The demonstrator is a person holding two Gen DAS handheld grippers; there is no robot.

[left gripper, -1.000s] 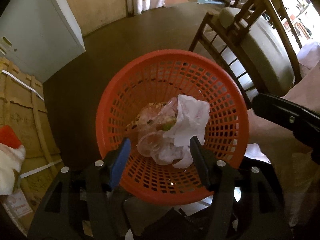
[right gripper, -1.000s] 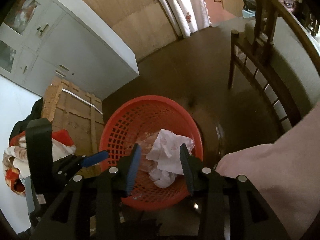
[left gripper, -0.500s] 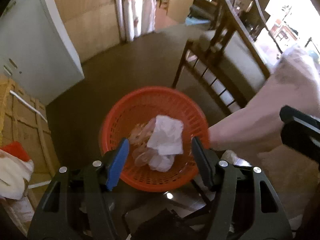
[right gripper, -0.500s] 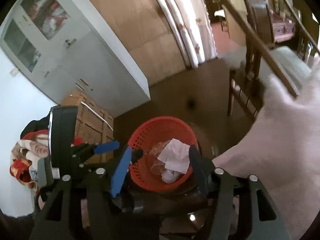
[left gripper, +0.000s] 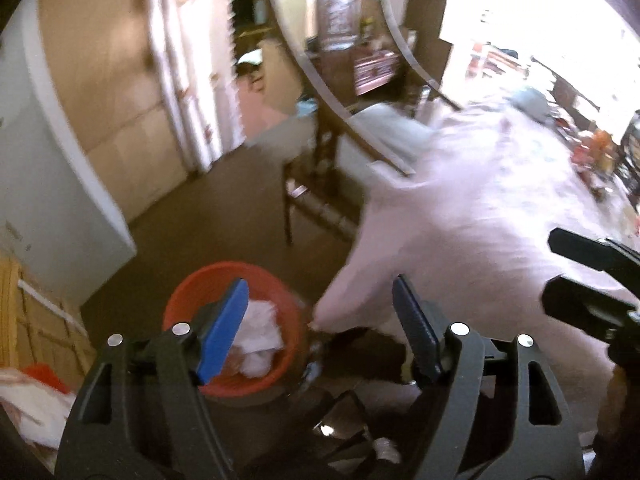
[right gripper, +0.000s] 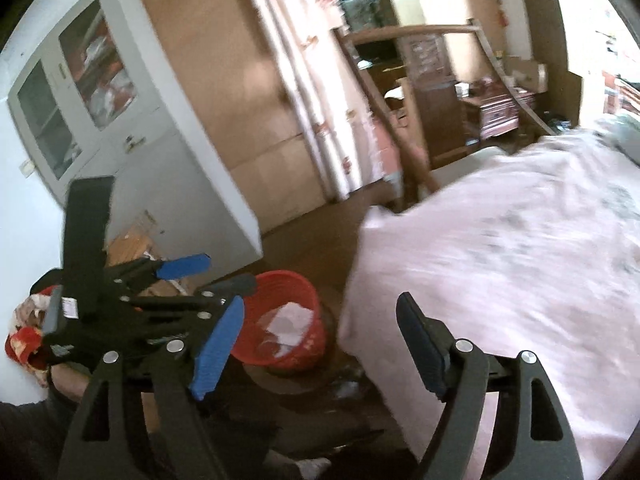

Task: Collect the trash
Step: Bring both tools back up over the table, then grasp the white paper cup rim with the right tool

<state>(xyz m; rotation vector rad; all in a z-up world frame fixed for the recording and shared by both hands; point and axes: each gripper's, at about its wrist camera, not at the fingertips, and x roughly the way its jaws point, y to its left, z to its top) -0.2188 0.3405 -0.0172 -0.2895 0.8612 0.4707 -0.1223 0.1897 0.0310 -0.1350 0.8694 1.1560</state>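
An orange-red plastic basket (left gripper: 288, 354) (right gripper: 308, 308) stands on the dark floor beside the table, with crumpled white paper (left gripper: 258, 334) (right gripper: 290, 320) and clear plastic scraps inside. My left gripper (left gripper: 320, 320) hangs well above the basket, its jaws still opening and nothing between them. My right gripper (right gripper: 320, 332) is also high above the floor, jaws opening and empty. The left gripper (right gripper: 204, 270) also shows at the left of the right wrist view. Both views are blurred by motion.
A table under a pale pink cloth (left gripper: 480, 220) (right gripper: 520, 260) fills the right side, with small items at its far end (left gripper: 592, 148). A wooden chair (left gripper: 320, 184) stands behind the basket. A grey cabinet (right gripper: 160, 184), a cardboard box (left gripper: 32, 320) and bundled cloth (right gripper: 24, 332) line the left.
Both grippers have risen away from the basket, which now looks much smaller and lower in each view. Both pairs of jaws stand wider. The white paper stays in the basket.
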